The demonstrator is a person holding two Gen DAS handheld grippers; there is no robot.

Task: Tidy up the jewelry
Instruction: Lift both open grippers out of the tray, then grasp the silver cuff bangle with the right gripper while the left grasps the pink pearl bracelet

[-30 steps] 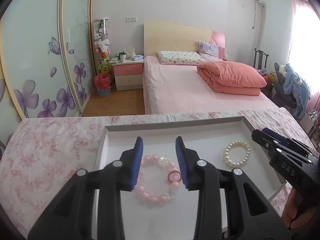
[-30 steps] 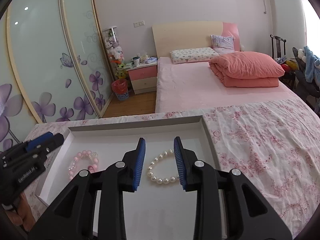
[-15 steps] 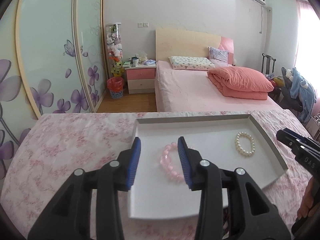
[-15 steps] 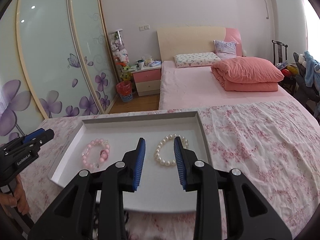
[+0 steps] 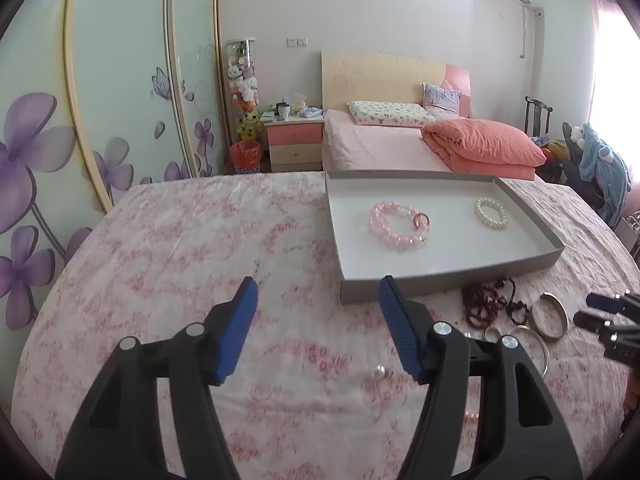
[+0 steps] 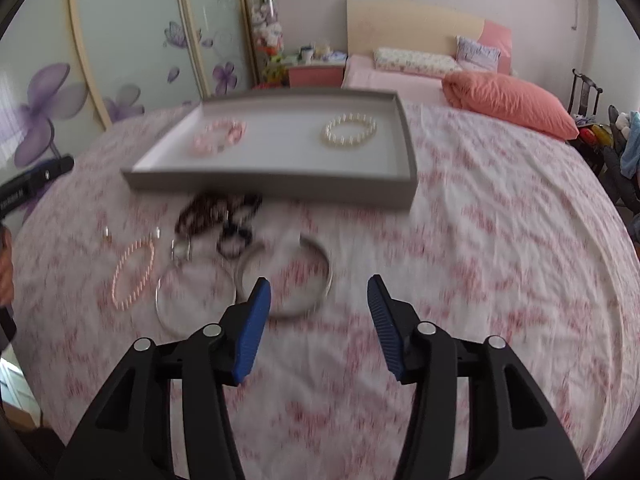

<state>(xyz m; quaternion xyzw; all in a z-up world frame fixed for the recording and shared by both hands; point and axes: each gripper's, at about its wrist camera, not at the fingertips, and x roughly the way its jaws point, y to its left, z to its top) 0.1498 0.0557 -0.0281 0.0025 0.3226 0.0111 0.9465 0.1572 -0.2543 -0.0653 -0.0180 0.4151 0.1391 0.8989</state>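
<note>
A grey tray [image 5: 452,280] lies on the flowered cloth and holds a pink bead bracelet [image 5: 394,226] and a white pearl bracelet [image 5: 491,213]. My left gripper [image 5: 318,282] hovers over bare cloth in front of the tray's left corner, its jaws opening with nothing between them. My right gripper [image 6: 318,280] hangs just near of a silver bangle [image 6: 286,276], its jaws also opening and empty. Beside the bangle lie a thin hoop [image 6: 192,300], dark bead strings [image 6: 218,212] and a small pink pearl bracelet [image 6: 134,274]. A single pearl piece [image 5: 378,372] rests by my left gripper.
The flowered cloth [image 6: 500,240] stretches wide to the right of the tray. Behind it stand a pink bed [image 5: 380,148], a nightstand [image 5: 296,142] and sliding doors with purple flowers [image 5: 36,148]. A hand shows at the left edge of the right wrist view.
Both grippers have drawn back from over the tray toward the near side, and their jaws have widened. The loose jewelry in front of the tray has come into view.
</note>
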